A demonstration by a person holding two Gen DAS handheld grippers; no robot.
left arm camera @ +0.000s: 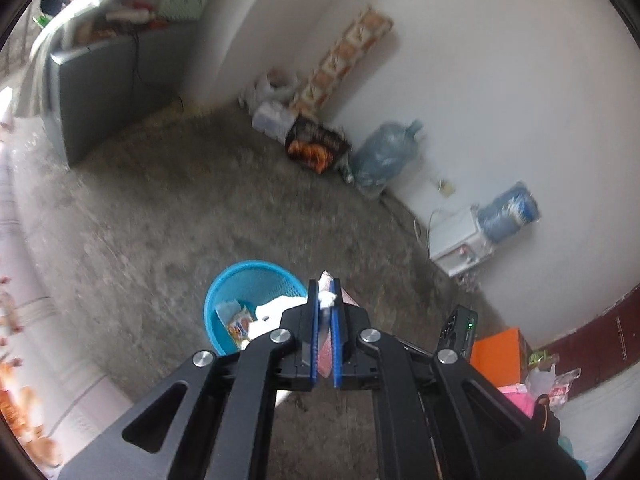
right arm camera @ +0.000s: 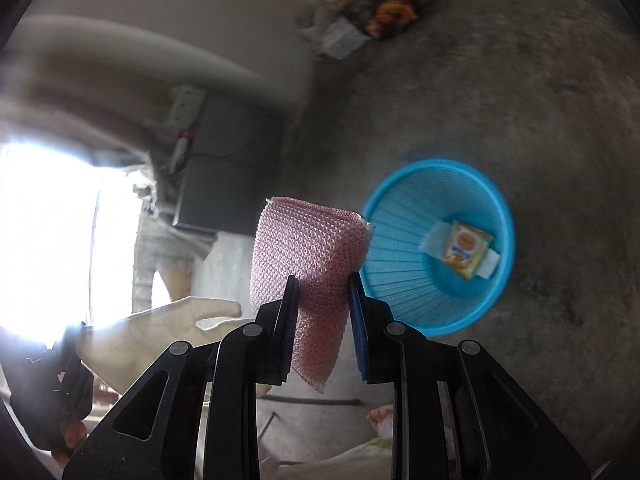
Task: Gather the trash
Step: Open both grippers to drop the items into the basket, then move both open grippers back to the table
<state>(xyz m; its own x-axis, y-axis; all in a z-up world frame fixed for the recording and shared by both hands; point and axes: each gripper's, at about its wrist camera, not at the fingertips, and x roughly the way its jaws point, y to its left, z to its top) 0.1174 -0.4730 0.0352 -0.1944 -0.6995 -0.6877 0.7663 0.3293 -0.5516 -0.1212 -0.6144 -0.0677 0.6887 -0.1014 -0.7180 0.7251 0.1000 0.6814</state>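
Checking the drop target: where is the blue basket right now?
The blue basket stands on the concrete floor, right of the pink pad in the right wrist view; in the left view it is just left of the left gripper.

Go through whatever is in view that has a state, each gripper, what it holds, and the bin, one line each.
Left gripper: shut on a thin pink-and-white scrap.
Pink-and-white scrap: pinched between the pads, tip sticking out above them.
Right gripper: shut on a pink mesh pad.
Pink mesh pad: held upright, not yet in the bin.
Blue bin: upright on the floor, open-topped, partly filled.
Yellow packet: lying at the bin's bottom.
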